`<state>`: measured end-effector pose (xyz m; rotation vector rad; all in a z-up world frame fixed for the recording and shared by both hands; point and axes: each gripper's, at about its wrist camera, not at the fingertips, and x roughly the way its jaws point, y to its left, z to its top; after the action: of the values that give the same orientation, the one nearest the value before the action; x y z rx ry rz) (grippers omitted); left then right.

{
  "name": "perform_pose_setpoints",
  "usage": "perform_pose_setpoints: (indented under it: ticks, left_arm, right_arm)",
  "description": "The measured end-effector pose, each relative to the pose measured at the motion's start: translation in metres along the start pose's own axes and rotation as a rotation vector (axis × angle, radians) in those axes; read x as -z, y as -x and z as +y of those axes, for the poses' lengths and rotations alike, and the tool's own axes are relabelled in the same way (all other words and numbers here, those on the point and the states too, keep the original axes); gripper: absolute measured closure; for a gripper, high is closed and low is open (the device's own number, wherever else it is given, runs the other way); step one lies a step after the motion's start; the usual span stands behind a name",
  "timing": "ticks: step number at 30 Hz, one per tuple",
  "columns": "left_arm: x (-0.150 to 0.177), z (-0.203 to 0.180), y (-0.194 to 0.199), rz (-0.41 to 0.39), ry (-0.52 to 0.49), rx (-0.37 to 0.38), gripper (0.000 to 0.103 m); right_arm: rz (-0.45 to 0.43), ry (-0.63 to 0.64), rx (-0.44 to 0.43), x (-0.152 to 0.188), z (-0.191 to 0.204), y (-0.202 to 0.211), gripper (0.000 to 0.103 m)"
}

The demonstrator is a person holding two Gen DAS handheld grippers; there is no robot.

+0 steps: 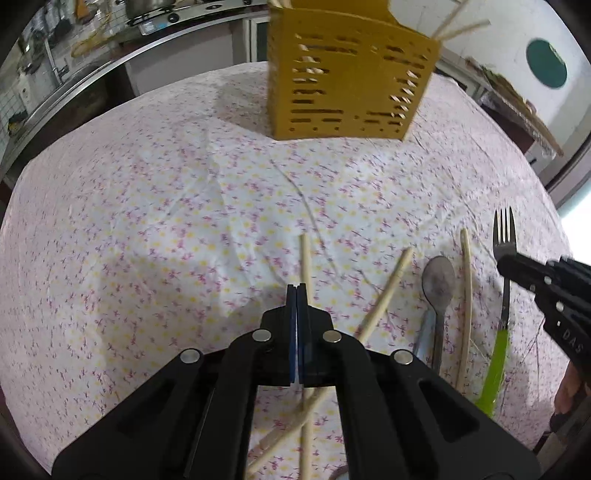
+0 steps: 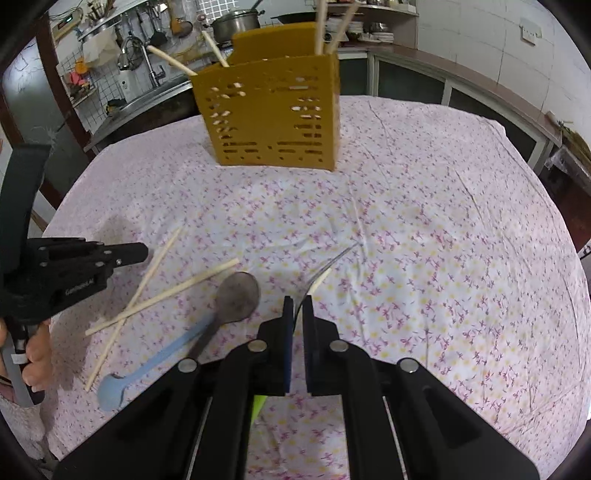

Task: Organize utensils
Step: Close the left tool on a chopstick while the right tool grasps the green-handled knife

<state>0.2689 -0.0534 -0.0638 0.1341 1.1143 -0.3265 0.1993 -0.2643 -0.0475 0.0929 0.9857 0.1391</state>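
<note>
A yellow slotted utensil holder (image 1: pixel 347 81) (image 2: pixel 273 114) stands at the far side of the floral tablecloth (image 1: pixel 147 221) (image 2: pixel 443 258) with several chopsticks in it. My right gripper (image 2: pixel 298 299) (image 1: pixel 508 264) is shut on a fork with a green handle (image 1: pixel 503 280) (image 2: pixel 321 269). My left gripper (image 1: pixel 297 290) (image 2: pixel 142 251) is shut and empty above two crossed chopsticks (image 1: pixel 384 295) (image 2: pixel 166 291). A metal spoon (image 1: pixel 437 284) (image 2: pixel 236 295), a blue spoon (image 2: pixel 147 369) and another chopstick (image 1: pixel 467 295) lie between the grippers.
A kitchen counter with a sink and tap (image 2: pixel 136 55), a pot (image 2: pixel 232 22) and a stove (image 1: pixel 155 18) runs behind the table. Cabinets (image 2: pixel 406 81) line the back right. The table edge (image 2: pixel 66 206) drops off at the left.
</note>
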Motion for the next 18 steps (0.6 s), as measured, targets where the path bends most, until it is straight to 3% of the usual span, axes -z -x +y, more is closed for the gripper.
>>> perform_pose_setpoints:
  ticks: [8,11,12,13,14,18]
  left_arm:
    - [-0.004,-0.013,-0.014,0.030,-0.047,-0.082,0.100]
    - [-0.009,-0.015,-0.018,0.042,-0.057,-0.094,0.091]
    - [-0.010,-0.015,-0.020,0.045,-0.061,-0.100,0.085]
    - [-0.013,-0.015,-0.023,0.060,-0.062,-0.097,0.072]
    - [-0.016,-0.014,-0.032,0.099,-0.056,-0.090,0.069]
    - [-0.022,-0.017,-0.034,0.090,-0.076,-0.107,0.069]
  right_arm:
    - [0.066,-0.023,-0.013,0.003,-0.024,-0.014,0.097]
    - [0.095,-0.027,-0.017,0.003,-0.027,-0.022,0.097]
    - [0.102,-0.031,-0.016,0.003,-0.027,-0.024,0.097]
    - [0.105,-0.037,-0.018,0.002,-0.028,-0.026,0.097]
    - [0.107,-0.037,-0.014,0.001,-0.028,-0.026,0.097]
    - [0.137,-0.053,-0.001,-0.005,-0.028,-0.030,0.096]
